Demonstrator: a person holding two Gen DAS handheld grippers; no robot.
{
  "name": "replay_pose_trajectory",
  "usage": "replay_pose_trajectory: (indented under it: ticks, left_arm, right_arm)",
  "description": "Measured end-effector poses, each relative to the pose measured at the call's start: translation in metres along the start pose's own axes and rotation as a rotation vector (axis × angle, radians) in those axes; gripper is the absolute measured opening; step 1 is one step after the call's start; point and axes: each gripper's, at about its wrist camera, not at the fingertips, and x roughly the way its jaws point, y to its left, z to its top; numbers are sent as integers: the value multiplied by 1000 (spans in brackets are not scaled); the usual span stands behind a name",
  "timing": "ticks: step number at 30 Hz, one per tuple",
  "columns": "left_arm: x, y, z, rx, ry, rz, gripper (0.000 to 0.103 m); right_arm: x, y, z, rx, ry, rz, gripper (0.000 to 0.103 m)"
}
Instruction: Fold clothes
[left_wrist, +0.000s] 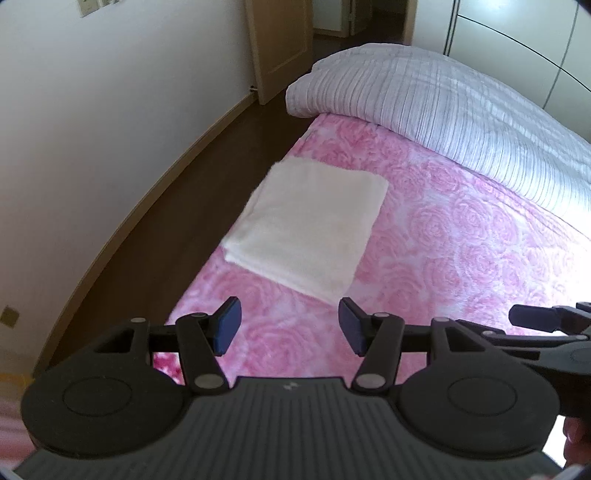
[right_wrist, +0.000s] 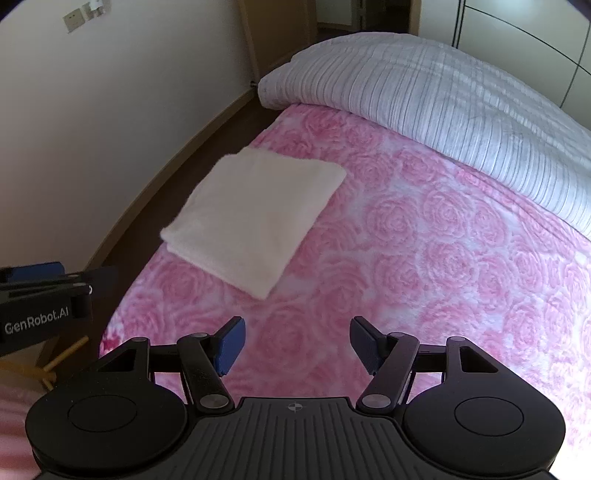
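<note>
- Left gripper, bottom of the left wrist view: fingers spread wide, nothing between them, held above the pink bed.
- Right gripper, bottom of the right wrist view: fingers likewise wide and empty; its tip also shows at the right edge of the left view.
- Cloth, centre-left of both views: a white, plush piece lying as a flat, squared packet of stacked layers near the bed's left edge, its near corner toward the grippers. It already lies folded; whether a further fold is intended cannot be judged here.
- Quilt, upper right: a ribbed pale roll across the far bed, well apart from the cloth.
- Floor, left: dark strip just beside the cloth's left side.
- Handling note: should the packet be halved or shifted, both grippers would best pinch all layers at matching corners, since plush layers slide; the edge by the floor offers least margin. If left as is, the wide fingers clear it.
</note>
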Motion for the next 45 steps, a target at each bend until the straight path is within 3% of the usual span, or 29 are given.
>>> replay_pose_trajectory:
  ticks: [22,36,45]
  left_arm:
    - [-34,-79,-39,-154,14,77,55]
    - [-23,-112,-23,-201,33,90,55]
    - [2,-114,-6,-232,67,109,55]
  right_arm:
    - [-27,-69,-13,-177,11,81,66]
    - [-17,-103,9,-223,33,112,66]
    - [3,-110,35,-241,53,124,66]
